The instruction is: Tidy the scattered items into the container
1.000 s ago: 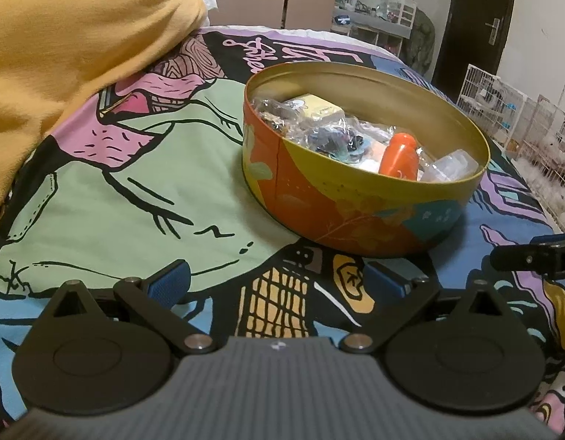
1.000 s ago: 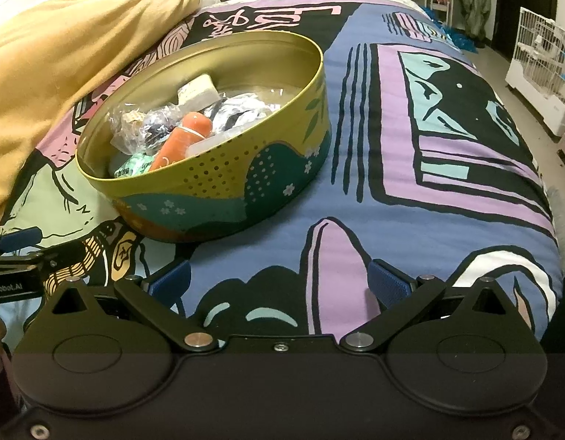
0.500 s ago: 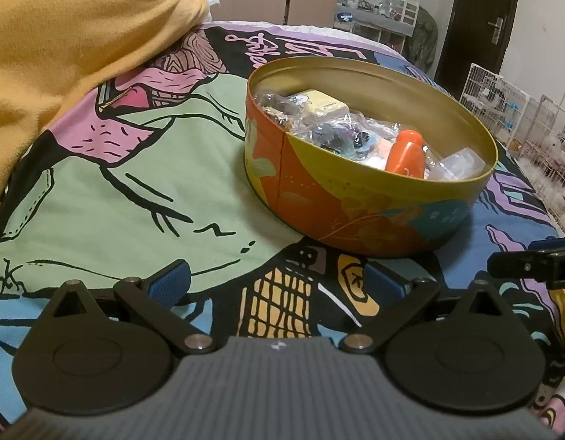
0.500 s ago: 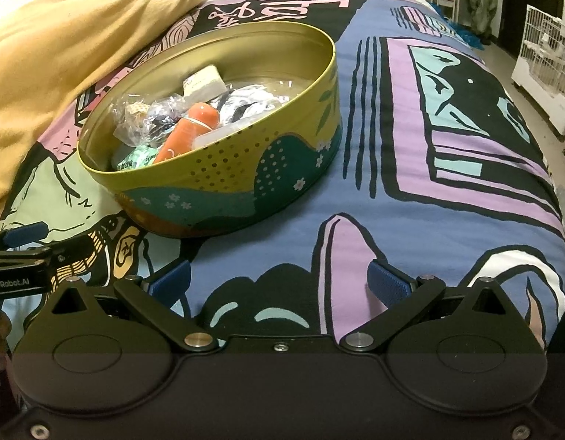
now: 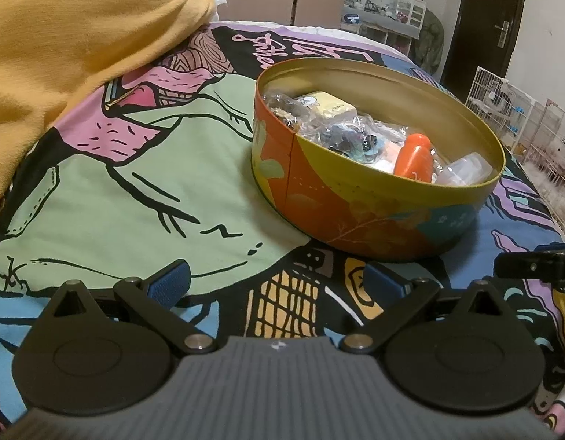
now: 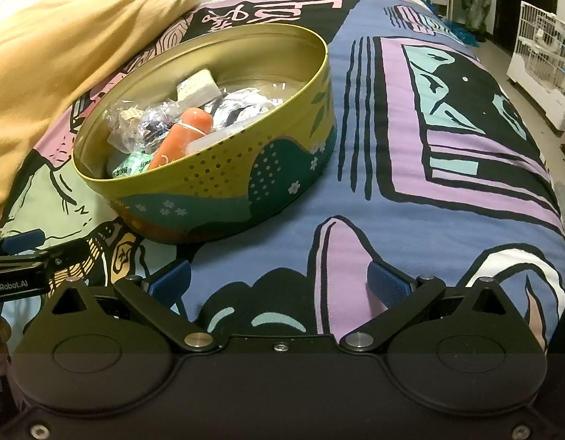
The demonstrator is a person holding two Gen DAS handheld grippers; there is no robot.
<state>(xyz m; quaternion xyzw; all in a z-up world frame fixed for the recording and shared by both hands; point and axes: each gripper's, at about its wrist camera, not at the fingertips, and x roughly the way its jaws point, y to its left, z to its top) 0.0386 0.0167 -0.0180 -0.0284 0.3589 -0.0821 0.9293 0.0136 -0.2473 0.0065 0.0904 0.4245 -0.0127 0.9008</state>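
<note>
Viewing from the left wrist, the round tin [image 5: 377, 198] sits on the printed bedspread [image 5: 135, 190], its orange and yellow wall facing the camera. Inside the tin lie an orange bottle [image 5: 414, 156], a pale yellow box [image 5: 328, 104], crinkled clear bags [image 5: 344, 132] and a clear plastic case [image 5: 465, 167] against the tin's near-right wall. The left gripper [image 5: 277, 286] is short of the tin, fingers spread wide with nothing between them. A mustard blanket [image 5: 62, 36] is heaped beyond and left of the tin. Viewing from the right wrist, the tin [image 6: 223, 183] shows its green, dotted side; the orange bottle [image 6: 181, 135] leans against the near wall beside a green packet [image 6: 130, 165]. The right gripper [image 6: 278, 286] is near the tin, below and right of it, spread apart and empty. A wire cage [image 6: 546, 69] stands on the floor, well right of the tin.
</note>
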